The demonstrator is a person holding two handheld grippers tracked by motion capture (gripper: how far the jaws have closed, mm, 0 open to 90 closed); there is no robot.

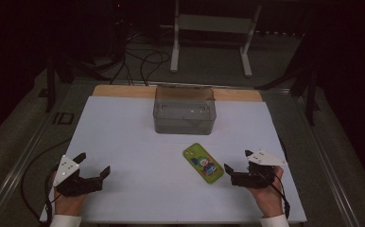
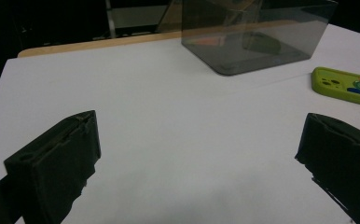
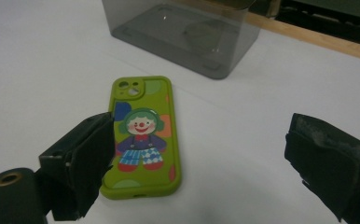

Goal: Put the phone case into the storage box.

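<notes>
Green phone case (image 1: 203,163) with a clown picture lying flat, face up, on the white table sheet (image 1: 124,142), in front of the smoky clear box (image 1: 184,110) and well apart from it; right gripper (image 1: 238,161) just beside the case at its right, jaws spread wide and holding nothing, one jaw tip seen over the case's edge in the right gripper view. Left gripper (image 1: 93,164) near the table's left front corner, far from the case, jaws likewise wide apart and empty; each gripper held in a hand at the table's near edge.

The phone case (image 3: 143,135) is green with a clown picture, the box (image 1: 184,111) is see-through grey, and the table cover (image 1: 133,156) is white.
</notes>
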